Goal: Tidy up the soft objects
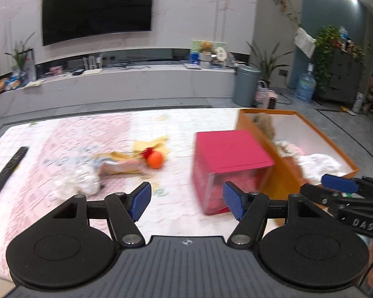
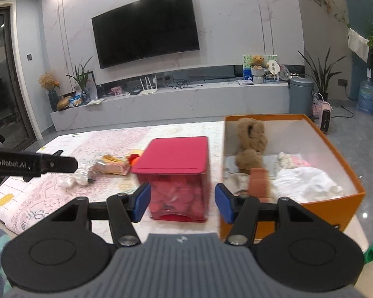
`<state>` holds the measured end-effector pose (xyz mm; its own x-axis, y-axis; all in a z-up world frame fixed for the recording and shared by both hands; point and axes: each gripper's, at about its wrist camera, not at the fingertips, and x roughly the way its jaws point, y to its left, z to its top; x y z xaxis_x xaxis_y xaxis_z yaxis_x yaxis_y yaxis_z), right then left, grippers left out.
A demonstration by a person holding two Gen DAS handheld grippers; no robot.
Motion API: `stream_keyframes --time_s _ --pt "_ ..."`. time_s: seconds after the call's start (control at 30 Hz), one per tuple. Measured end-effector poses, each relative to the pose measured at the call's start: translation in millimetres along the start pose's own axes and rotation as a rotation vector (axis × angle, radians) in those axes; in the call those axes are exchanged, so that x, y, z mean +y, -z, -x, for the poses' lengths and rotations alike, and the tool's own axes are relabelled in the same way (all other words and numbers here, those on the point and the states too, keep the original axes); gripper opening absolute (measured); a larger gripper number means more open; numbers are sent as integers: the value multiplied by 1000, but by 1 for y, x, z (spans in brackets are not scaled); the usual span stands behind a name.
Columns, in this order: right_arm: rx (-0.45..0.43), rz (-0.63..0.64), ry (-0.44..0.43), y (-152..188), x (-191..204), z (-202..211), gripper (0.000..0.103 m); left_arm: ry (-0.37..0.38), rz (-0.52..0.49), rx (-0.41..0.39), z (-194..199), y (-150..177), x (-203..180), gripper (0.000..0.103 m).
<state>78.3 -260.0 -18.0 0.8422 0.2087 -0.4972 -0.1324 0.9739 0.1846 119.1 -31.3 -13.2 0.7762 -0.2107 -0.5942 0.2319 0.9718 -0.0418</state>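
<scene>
Blue-padded left gripper [image 1: 186, 202] and right gripper [image 2: 182, 203] both wide, holding nothing | red box [image 2: 177, 176] just ahead, beside orange box [image 2: 335, 211] | done: brown plush [image 2: 251, 144] and white cloth [image 2: 308, 182] inside it | left: blurred heap, likely clothes [image 1: 112, 166], orange ball [image 1: 155, 160] on mat [image 1: 62, 136]

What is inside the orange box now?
The orange box holds a brown plush bear, a white cloth and a small pink and cream soft item. Anything underneath them is hidden.
</scene>
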Motion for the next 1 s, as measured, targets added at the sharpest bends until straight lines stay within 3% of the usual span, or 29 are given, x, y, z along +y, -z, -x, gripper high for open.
stream_keyframes --time_s 0.17,0.4,0.73,1.0 --pt "-4 -3 -21 9 27 -14 57 -90 10 -19 3 16 28 77" --pt "-7 15 -25 17 67 -38 57 -146 56 -53 4 29 61 77" --pt "-43 54 -78 15 105 -67 57 -146 107 -127 -1 29 96 77" --pt "-50 98 -109 13 122 -100 60 -145 58 -54 -22 22 121 81"
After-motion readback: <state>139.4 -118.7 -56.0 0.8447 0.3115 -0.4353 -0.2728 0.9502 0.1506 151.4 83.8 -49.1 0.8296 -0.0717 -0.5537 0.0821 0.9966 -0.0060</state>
